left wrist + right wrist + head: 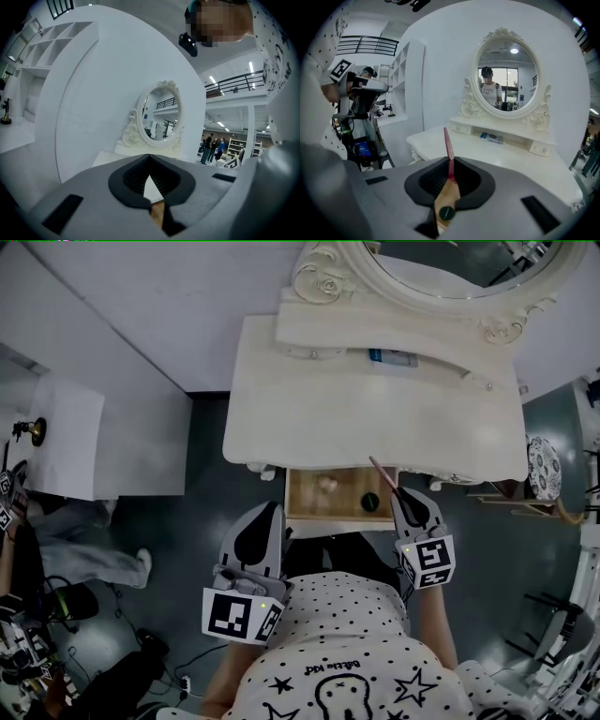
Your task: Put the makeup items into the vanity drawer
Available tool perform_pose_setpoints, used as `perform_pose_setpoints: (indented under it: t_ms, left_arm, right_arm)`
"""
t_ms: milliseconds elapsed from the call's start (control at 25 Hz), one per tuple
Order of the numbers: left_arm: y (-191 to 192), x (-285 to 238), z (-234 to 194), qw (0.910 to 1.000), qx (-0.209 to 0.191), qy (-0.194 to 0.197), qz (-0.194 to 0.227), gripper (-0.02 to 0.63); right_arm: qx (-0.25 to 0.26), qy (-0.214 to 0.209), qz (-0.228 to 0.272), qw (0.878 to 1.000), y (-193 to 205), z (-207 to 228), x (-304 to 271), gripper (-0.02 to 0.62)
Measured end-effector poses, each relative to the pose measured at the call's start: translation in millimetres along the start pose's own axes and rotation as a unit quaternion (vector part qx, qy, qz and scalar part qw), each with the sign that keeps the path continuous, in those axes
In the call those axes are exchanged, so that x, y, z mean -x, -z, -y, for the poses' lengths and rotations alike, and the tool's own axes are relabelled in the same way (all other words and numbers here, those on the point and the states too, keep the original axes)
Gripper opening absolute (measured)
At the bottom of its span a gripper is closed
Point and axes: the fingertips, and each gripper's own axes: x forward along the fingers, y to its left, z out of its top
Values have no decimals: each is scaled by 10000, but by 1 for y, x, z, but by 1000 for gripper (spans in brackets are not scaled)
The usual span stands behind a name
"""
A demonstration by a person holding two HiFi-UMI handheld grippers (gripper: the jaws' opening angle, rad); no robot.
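The white vanity (309,409) has its wooden drawer (296,495) pulled open at the front. In the drawer lie a small pale item (328,486) and a round black one (370,502). My right gripper (405,498) hangs over the drawer's right end, shut on a thin pink pencil (382,476) that sticks out past the jaws towards the tabletop. In the right gripper view the pencil (448,145) stands up from the gripper (451,161), with a dark round cap (446,213) showing below. My left gripper (265,517) (150,157) is shut and empty, at the drawer's left front corner.
A blue and white pack (392,357) (492,138) lies on the shelf under the oval mirror (450,268). A white cabinet (66,437) stands at the left and a patterned stool (544,465) at the right. A person's legs (84,549) are on the floor at the left.
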Motion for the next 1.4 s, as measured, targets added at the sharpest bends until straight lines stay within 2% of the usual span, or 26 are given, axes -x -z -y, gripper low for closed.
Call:
perform_pose_setpoints:
  t_ms: [600, 880, 1400]
  left_arm:
    - [10, 0, -1, 9998, 85, -101, -161, -5]
    - [19, -5, -4, 9993, 181, -112, -315, -5]
    - [24, -14, -13, 9988, 269, -197, -368, -5]
  right_arm:
    - [418, -610, -1276, 9891, 84, -13, -63, 40]
    - [820, -759, -1928, 9749, 114, -13, -89, 40]
    - [1280, -912, -2705, 9498, 148, -12, -118, 40]
